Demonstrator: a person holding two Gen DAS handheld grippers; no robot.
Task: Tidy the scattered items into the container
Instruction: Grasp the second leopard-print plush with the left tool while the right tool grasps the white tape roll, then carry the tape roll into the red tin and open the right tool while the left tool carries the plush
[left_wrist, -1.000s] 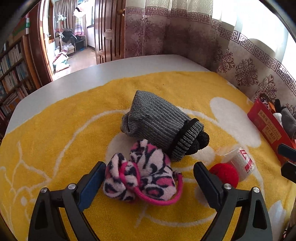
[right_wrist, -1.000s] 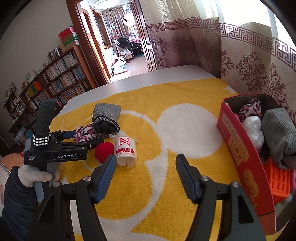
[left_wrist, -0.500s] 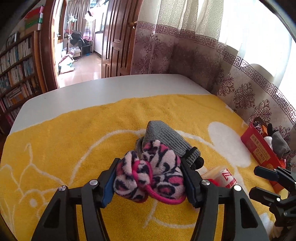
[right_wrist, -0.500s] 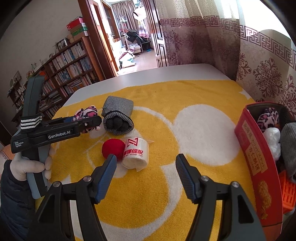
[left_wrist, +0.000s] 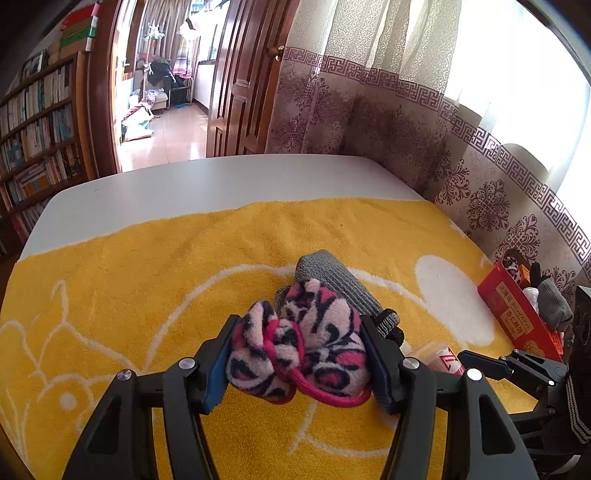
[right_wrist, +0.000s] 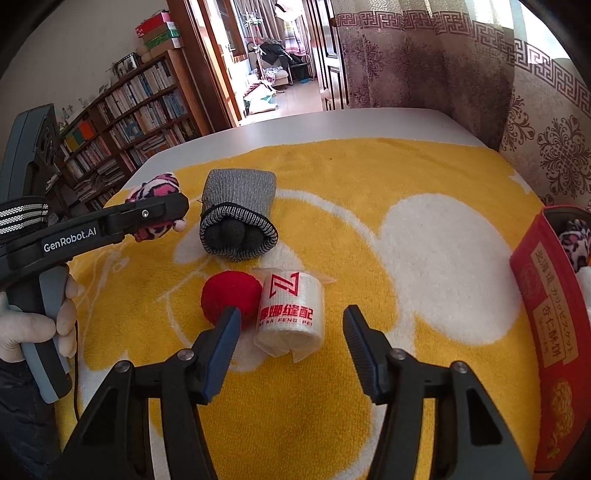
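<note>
Two hand-held grippers in view. Left hand-held gripper (left_wrist: 297, 360) is clamped on the pink leopard-print fleece bundle (left_wrist: 299, 350), pads pressing both sides, bundle lifted off the yellow towel (left_wrist: 184, 266). Right hand-held gripper (right_wrist: 291, 332) hangs over the white wrapped roll (right_wrist: 291, 314); jaws closing, roll between them, pads not touching it. Red ball (right_wrist: 231, 297) lies touching the roll's left side, just beyond the left fingertip (right_wrist: 231, 321), crowding that side of the grasp. Grey knit bundle (right_wrist: 238, 218) lies behind ball and roll, near but apart. Red box (right_wrist: 554, 332), the container, stands at the towel's right edge, well apart from the loose items; it holds a leopard-print piece (right_wrist: 574, 240), other contents partly hidden. Towel covers most of the white tabletop (left_wrist: 184, 184). A gloved hand (right_wrist: 37, 325) grips the left handle.
</note>
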